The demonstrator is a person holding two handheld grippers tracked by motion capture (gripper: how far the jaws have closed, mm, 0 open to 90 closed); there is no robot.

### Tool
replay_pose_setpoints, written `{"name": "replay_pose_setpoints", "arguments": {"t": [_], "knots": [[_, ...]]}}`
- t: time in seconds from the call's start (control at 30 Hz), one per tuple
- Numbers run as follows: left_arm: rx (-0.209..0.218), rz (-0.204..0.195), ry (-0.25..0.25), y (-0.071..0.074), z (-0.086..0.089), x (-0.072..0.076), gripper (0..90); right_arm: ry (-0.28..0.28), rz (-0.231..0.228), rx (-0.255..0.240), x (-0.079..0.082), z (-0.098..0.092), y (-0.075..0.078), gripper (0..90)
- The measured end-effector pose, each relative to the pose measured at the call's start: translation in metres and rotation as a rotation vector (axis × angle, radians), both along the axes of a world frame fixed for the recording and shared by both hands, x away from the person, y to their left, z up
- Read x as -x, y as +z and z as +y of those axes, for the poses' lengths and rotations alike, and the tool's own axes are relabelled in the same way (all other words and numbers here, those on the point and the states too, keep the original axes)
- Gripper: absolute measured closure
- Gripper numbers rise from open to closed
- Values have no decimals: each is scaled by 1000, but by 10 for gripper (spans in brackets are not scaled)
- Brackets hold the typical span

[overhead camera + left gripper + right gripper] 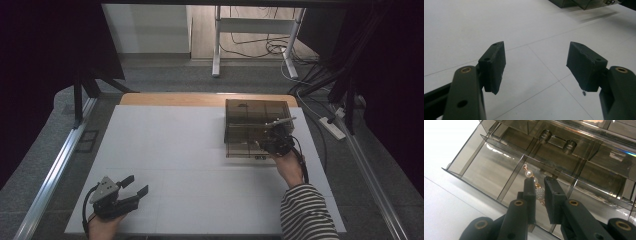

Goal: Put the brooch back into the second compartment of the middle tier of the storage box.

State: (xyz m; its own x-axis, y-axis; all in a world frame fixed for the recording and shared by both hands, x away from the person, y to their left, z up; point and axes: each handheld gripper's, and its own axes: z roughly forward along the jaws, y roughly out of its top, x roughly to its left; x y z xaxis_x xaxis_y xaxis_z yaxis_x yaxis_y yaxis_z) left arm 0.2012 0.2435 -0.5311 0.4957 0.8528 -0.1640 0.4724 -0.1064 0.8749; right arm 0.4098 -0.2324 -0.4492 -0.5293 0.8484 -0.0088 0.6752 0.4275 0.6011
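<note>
1. Where the right gripper (539,185) reaches over the smoky clear organizer box (250,125), pinches a pearl earring (535,185) between nearly closed jaws.
2. Shows the earring as a round pearl above a beaded white ball with gold links, with the upper pearl and a gold link poking out beyond the jaw tips in the right gripper view.
3. Hangs above the box's open tray, over a divider wall between two compartments; cannot tell which compartment lies directly beneath.
4. Sits, as seen from the high view, on the right half of the white table (190,165), near the far edge, with the right gripper (276,141) over its near right corner.
5. Comes in from the lower right on a hand (289,167) with a striped sleeve (305,215) behind it.
6. Rests low at the near left corner of the table: left gripper (131,186), held in the other hand, well apart from the box.
7. Stands spread wide in the left gripper view, left gripper (536,65) with nothing between its black pads, bare white table surface (536,107) with thin seam lines below.
8. Catches, at the top right edge of that view, a corner of the box (584,3), far off.
</note>
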Motion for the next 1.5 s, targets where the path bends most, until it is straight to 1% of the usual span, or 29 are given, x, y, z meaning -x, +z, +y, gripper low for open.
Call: {"name": "replay_pose_setpoints", "arguments": {"t": [0.27, 0.37, 0.7, 1.07, 1.5], "knots": [[0, 1, -1, 0, 0, 0, 320, -14, 9, 10, -4, 1, -5, 790], [1, 1, -1, 0, 0, 0, 320, -16, 10, 7, -4, 1, -6, 770], [-1, 0, -2, 0, 0, 0, 320, -18, 4, -1, -1, -1, -5, 732], [-2, 1, -1, 0, 0, 0, 320, -18, -17, -34, 5, -8, -2, 671], [-3, -1, -2, 0, -1, 0, 320, -15, -48, -87, 17, -17, 6, 657]]}}
